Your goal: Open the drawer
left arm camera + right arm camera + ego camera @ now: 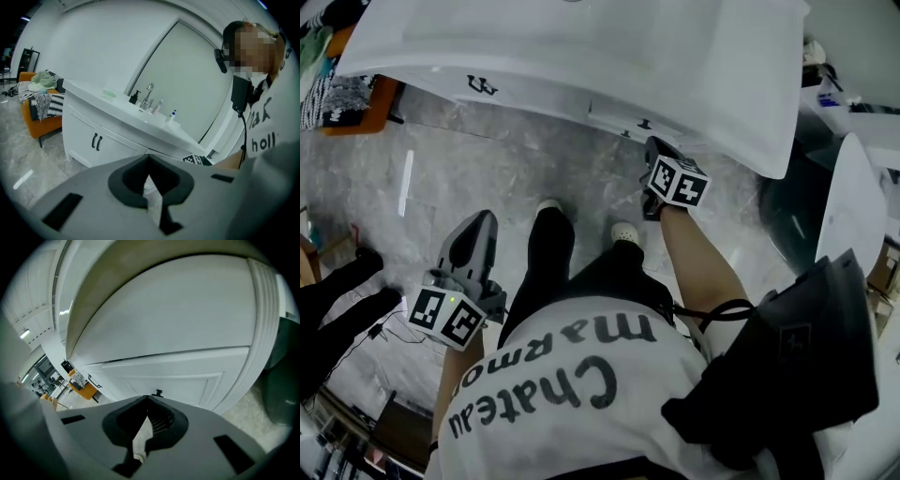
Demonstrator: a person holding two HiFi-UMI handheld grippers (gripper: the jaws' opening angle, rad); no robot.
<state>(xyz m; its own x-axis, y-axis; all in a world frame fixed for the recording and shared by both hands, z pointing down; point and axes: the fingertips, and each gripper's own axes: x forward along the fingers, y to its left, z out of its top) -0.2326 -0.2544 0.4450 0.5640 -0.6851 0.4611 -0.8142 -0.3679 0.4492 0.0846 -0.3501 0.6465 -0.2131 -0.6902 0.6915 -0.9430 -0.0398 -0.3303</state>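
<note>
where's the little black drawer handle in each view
Head view: the small black drawer handle is upper middle, on the front of the white vanity cabinet, under the counter edge.
Left gripper view: not in it.
Right gripper view: lower centre, on the panelled front.
Shared landmark: the orange seat, upper left in the head view, left in the left gripper view, lower left in the right gripper view.

My shirt (581, 375) has big black print: "Chateau", and beside it "marmo", w/ the end of that word lost in a fold. Both read upside down in the head view. In the left gripper view the same shirt shows "holl" at the pic's right edge, rest cut off. The left marker cube (445, 317) and right marker cube (678, 181) carry b/w square codes, no letters.
</note>
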